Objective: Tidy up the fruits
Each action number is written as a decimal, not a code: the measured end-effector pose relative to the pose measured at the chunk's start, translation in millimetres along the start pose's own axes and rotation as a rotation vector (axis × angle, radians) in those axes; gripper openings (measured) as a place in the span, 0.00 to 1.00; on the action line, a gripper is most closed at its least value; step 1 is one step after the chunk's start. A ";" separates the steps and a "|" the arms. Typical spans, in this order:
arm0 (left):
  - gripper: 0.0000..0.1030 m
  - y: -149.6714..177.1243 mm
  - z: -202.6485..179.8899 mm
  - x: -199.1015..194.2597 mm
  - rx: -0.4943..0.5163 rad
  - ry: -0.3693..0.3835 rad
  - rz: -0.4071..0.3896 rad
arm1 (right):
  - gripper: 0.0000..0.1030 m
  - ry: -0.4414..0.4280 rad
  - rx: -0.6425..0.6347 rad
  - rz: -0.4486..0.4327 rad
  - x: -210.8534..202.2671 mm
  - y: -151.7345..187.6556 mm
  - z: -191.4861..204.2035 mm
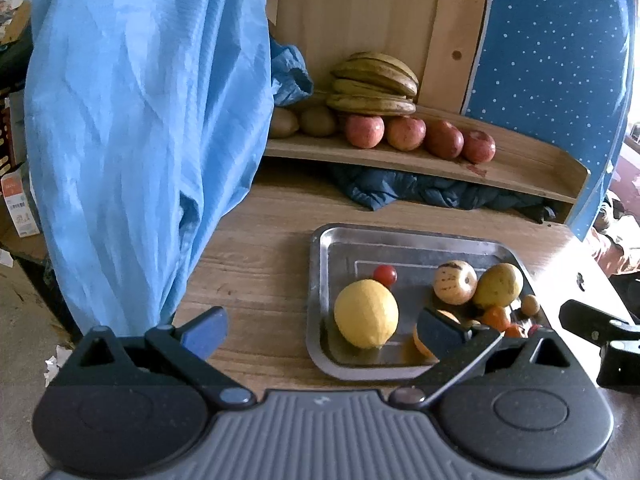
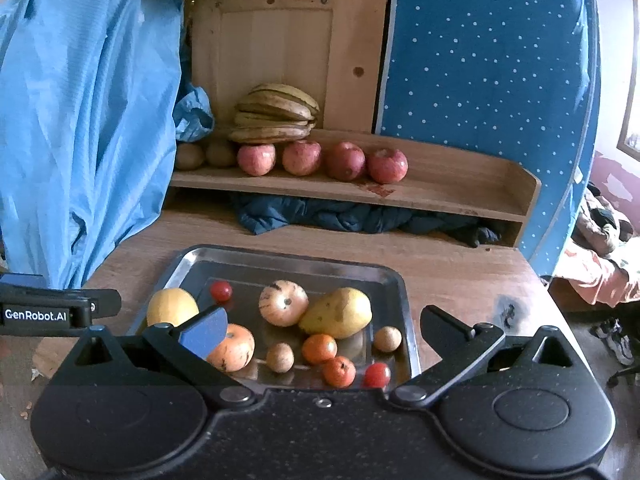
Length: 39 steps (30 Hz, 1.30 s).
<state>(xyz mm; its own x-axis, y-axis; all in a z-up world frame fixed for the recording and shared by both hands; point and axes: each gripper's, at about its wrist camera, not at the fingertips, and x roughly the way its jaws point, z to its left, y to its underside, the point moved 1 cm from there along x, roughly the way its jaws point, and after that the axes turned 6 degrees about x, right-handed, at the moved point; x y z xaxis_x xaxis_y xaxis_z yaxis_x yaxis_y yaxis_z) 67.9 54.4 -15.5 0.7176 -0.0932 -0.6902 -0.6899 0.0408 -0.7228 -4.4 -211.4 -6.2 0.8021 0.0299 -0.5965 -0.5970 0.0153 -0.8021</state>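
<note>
Four apples (image 2: 320, 160) line a wooden shelf (image 2: 460, 196) above the table (image 2: 460, 276).

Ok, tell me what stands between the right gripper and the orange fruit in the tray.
Nothing visible does. The right gripper is open above the tray, and the orange fruit lies uncovered just beyond its left finger.

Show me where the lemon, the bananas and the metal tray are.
lemon (image 1: 366, 314), left wrist view, middle of its peel.
bananas (image 2: 276, 114), right wrist view, middle of the bunch.
metal tray (image 2: 394, 280), right wrist view, far right rim.
</note>
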 end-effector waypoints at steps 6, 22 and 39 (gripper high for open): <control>1.00 8.0 10.0 -9.3 0.001 0.020 -0.003 | 0.99 0.024 0.021 0.008 -14.3 10.4 8.0; 1.00 25.6 12.9 -19.3 0.052 0.048 -0.008 | 0.99 0.013 0.046 0.057 -28.8 32.2 15.5; 1.00 28.9 6.3 -18.9 0.063 0.029 0.007 | 0.99 -0.001 0.046 0.082 -28.8 40.0 12.4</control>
<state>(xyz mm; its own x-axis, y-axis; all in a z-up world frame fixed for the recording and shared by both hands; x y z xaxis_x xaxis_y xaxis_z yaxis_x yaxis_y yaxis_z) 35.0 63.7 -23.6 0.7091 -0.1211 -0.6947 -0.6869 0.1043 -0.7193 -51.6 -199.2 -20.8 0.7505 0.0339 -0.6600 -0.6607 0.0585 -0.7484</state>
